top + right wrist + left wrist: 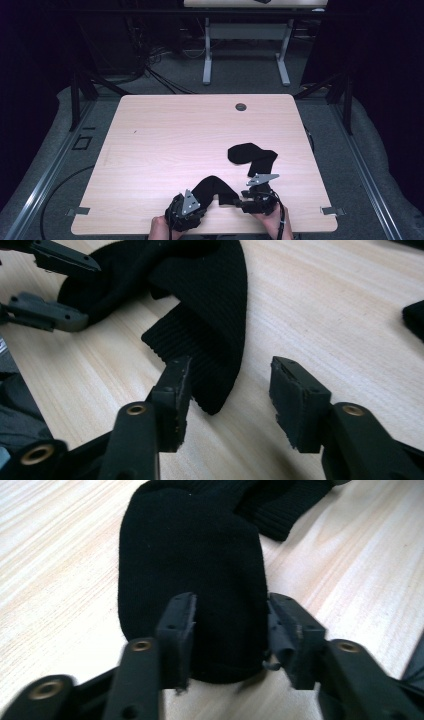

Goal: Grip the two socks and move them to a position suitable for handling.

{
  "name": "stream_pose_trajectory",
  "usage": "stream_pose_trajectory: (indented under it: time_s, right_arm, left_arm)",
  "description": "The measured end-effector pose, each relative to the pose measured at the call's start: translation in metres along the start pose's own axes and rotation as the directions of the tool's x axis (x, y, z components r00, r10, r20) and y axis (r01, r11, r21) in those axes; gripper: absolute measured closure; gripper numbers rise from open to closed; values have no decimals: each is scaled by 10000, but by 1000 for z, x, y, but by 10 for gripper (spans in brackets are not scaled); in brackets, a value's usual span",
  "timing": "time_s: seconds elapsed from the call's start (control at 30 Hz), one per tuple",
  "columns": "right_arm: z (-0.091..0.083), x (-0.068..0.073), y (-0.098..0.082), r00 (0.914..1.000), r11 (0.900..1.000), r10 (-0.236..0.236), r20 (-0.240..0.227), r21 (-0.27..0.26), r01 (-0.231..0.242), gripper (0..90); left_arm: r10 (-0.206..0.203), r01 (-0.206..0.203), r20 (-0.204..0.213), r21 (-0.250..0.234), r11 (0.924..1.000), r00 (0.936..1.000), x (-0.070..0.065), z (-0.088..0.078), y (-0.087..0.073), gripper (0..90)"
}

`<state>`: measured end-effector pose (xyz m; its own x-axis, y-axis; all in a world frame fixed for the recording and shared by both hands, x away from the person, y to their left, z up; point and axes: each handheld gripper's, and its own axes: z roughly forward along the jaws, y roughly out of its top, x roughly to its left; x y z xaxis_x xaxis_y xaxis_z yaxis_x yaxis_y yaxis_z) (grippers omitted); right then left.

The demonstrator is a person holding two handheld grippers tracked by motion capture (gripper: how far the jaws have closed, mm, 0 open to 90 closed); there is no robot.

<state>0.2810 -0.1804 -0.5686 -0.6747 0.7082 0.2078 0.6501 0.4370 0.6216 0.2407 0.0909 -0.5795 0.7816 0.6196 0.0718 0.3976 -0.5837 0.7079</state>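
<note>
A black sock (216,188) lies bent near the table's front edge, between my two grippers. My left gripper (230,625) is open, its jaws standing on either side of the sock's rounded toe end (192,570), close to its sides. My right gripper (230,385) is open too, and the sock's ribbed cuff (210,335) lies just in front of its left jaw. In the high view the left gripper (199,202) sits at the sock's near left end and the right gripper (241,202) at its right end. A second black sock (250,156) lies farther back on the table.
The pale wooden table (165,145) has a round cable hole (241,106) near its far edge. The other gripper's jaws (50,287) show at the top left of the right gripper view. Another desk's legs (207,55) stand beyond the table.
</note>
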Motion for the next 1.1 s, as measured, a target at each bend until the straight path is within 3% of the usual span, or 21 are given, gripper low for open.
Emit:
stream_pose_trajectory:
  time_s: [0.2, 0.3, 0.47, 0.53, 0.67, 1.0, 1.1]
  right_arm:
    - [5, 3, -2, 9998, 9999, -99, -155, -124, 97, 697]
    - [6, 3, -3, 9996, 9997, -203, -211, -169, 200, 781]
    - [2, 1, -4, 9995, 9994, -233, -230, -254, 228, 814]
    - [-3, -1, -4, 9997, 9989, -232, -124, -417, 226, 822]
    - [-12, -7, -3, 9996, 9984, -278, 77, -491, 281, 821]
    - [-28, -13, -1, 9983, 9979, -412, 420, -492, 433, 824]
    - [-30, -13, -1, 9973, 9968, -558, 479, -541, 583, 824]
  left_arm:
    - [31, -31, -27, -96, 9999, 10000, 1, -1, -2, 780]
    - [-23, 24, 96, -128, 9999, 10000, 3, -1, -3, 826]
    - [-166, 171, 226, -209, 9996, 9996, 9, -7, -3, 832]
    - [-389, 404, 319, -485, 9980, 9987, 16, -13, -3, 833]
    - [-643, 655, 206, -663, 9956, 9977, 25, -20, -4, 833]
    - [-619, 612, -111, -589, 9964, 9980, 38, -30, -8, 830]
    - [-554, 553, -8, -563, 9969, 9985, 41, -33, -13, 827]
